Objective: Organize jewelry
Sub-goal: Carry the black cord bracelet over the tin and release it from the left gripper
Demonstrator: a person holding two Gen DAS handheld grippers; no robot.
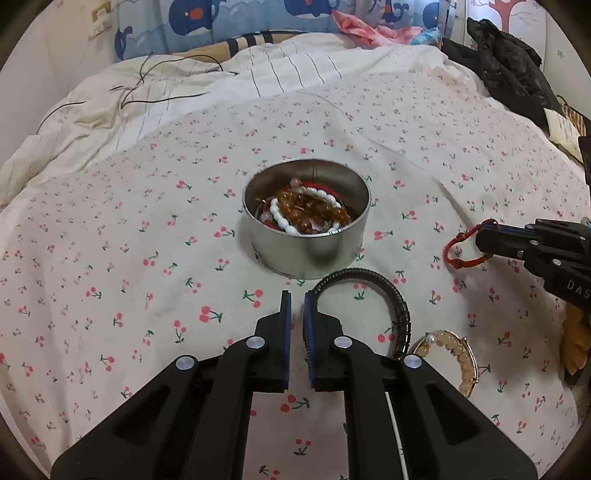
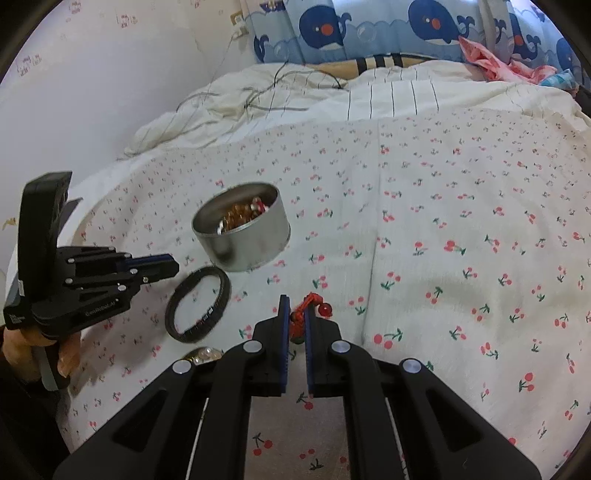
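A round metal tin (image 1: 306, 236) sits on the cherry-print bedspread and holds white, amber and red bead bracelets (image 1: 306, 210); it also shows in the right wrist view (image 2: 242, 230). My right gripper (image 2: 296, 317) is shut on a red cord bracelet (image 2: 308, 308), which also shows in the left wrist view (image 1: 463, 247), lifted to the right of the tin. My left gripper (image 1: 297, 302) is nearly closed and empty, just in front of the tin. A black segmented bracelet (image 1: 384, 295) lies beside its right finger, and a pale bead bracelet (image 1: 456, 354) lies right of that.
A rumpled striped duvet (image 1: 166, 92) with black cables lies behind the tin. Dark clothing (image 1: 509, 74) is piled at the far right. A whale-print cushion (image 2: 369, 29) lines the wall. The bedspread (image 2: 461, 221) stretches flat to the right.
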